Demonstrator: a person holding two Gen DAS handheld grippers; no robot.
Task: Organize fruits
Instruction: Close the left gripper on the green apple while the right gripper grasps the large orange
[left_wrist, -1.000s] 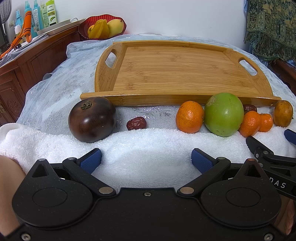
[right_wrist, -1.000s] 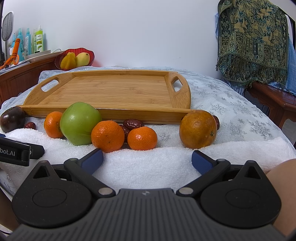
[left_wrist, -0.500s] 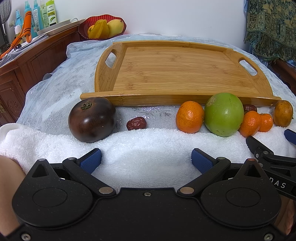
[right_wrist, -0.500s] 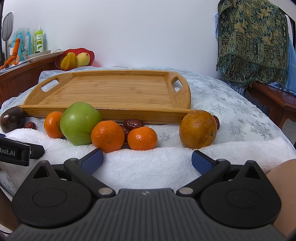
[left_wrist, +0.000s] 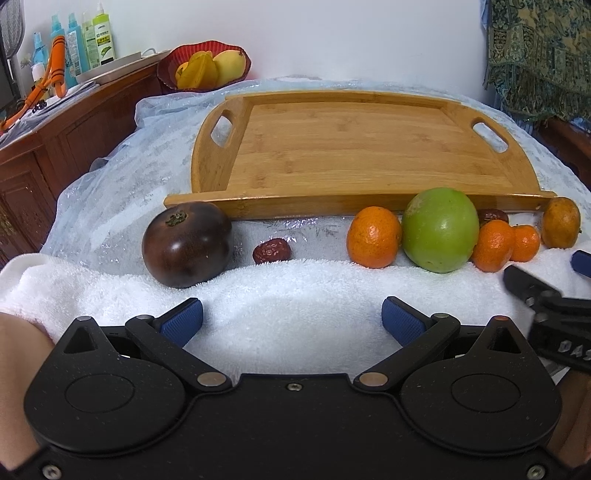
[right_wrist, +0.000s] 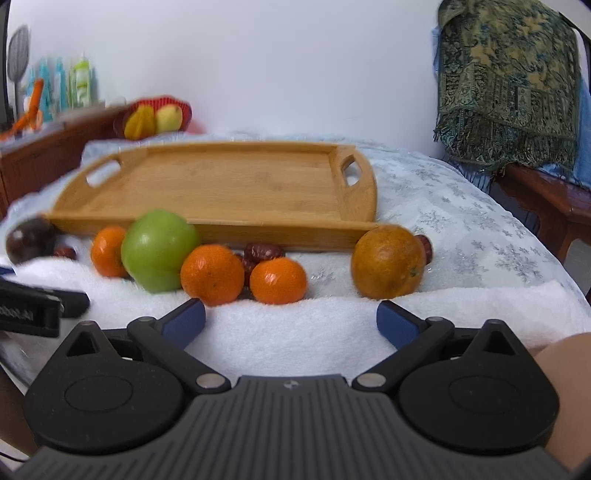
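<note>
Glossy round fruit (left_wrist: 439, 229), fluffy towel (left_wrist: 288, 295)

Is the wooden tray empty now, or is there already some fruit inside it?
Empty. The wooden tray shows only bare boards; the green apple lies in front of it.

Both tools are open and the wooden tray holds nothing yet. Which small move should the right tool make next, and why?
Probably ease the right tool forward toward the small orange just ahead of it. Its jaws stand open and hold nothing, that fruit lies nearest between them on the white towel, and the wooden tray behind the row is bare.
</note>
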